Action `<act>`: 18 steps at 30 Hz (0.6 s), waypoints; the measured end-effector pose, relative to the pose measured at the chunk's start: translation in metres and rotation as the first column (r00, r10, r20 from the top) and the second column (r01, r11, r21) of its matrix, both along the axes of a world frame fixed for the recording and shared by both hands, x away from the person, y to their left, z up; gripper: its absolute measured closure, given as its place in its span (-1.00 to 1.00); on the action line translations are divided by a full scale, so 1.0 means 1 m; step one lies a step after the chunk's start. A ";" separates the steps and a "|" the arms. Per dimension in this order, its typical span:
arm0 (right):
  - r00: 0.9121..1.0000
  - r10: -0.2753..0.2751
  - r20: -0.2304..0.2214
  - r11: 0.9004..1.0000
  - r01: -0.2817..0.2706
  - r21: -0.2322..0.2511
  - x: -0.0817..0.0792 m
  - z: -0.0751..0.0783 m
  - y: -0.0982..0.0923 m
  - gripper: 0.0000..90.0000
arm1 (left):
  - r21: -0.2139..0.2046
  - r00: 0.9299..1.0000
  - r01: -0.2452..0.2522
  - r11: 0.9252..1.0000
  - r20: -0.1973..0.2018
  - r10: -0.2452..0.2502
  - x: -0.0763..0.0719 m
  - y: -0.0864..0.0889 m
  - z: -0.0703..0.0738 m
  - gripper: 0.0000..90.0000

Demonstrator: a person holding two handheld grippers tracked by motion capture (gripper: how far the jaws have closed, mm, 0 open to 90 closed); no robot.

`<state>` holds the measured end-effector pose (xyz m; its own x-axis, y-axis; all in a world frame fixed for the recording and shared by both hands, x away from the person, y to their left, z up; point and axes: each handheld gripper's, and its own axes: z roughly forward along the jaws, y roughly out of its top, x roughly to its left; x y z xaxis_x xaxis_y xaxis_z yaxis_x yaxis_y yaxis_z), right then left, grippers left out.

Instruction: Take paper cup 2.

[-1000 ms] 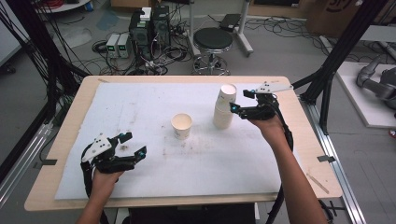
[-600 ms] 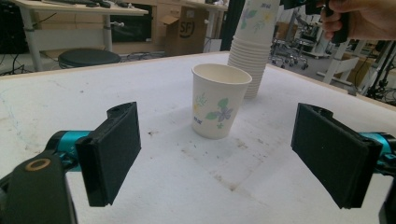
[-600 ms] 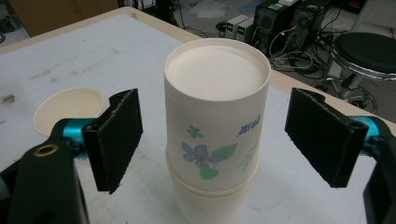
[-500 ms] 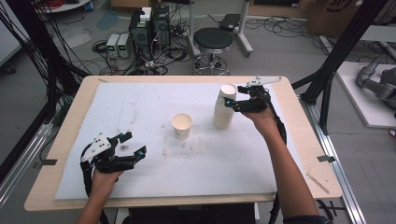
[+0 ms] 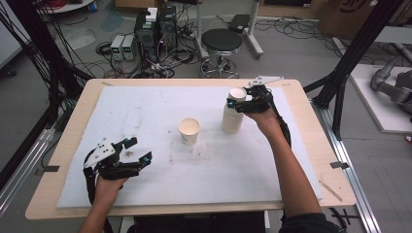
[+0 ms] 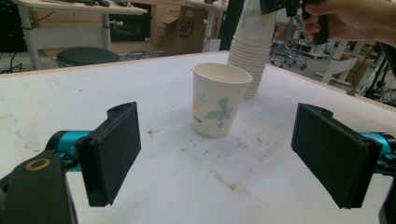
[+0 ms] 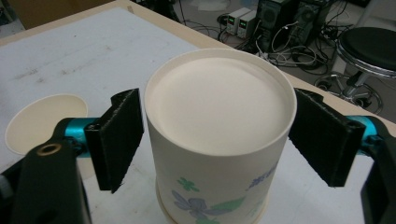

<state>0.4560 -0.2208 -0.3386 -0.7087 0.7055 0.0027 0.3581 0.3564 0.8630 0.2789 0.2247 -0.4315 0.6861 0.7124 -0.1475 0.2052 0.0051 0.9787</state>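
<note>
The stack of paper cups (image 5: pixel 232 114) stands upside down on the table (image 5: pixel 301 160), right of centre, long axis vertical, top cup's base facing up. The right hand-held gripper (image 7: pixel 215 140) straddles the top cup; its jaws have just been closing, pads near the wall. The left hand-held gripper (image 6: pixel 229 156) rests spread apart, facing the single upright cup (image 6: pixel 219 99).

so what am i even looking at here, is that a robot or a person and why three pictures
It is a person holding a hand tool with two black jaws in each hand. The high view looks down on the table; the other two pictures come from cameras riding on each tool. On the white mat stand a single paper cup and a stack of upside-down cups. The right gripper has its jaws either side of the stack's top cup, just closing in, the left pad at the cup wall, no firm grip yet. The left gripper is open, holding nothing.
</note>
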 end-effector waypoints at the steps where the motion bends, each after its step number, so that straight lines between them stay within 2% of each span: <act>1: 1.000 0.001 -0.007 1.000 -0.001 0.000 0.000 0.000 0.001 -0.46 | -0.003 1.000 -0.001 1.000 -0.001 0.001 0.000 0.000 0.000 -0.65; 8: 1.000 0.015 0.005 1.000 -0.015 -0.013 0.003 0.003 0.004 -0.28 | 0.002 1.000 -0.001 1.000 -0.007 0.001 0.001 0.000 -0.001 -0.65; 18: 1.000 0.010 0.005 1.000 -0.010 -0.016 0.003 0.005 0.003 -0.26 | 0.002 1.000 0.001 1.000 -0.008 -0.001 0.001 0.000 -0.001 -0.65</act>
<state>0.4588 -0.2179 -0.3333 -0.7159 0.6981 -0.0119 0.3501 0.3737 0.8590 0.2802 0.2247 -0.4324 0.6854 0.7122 -0.1519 0.2133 0.0031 0.9770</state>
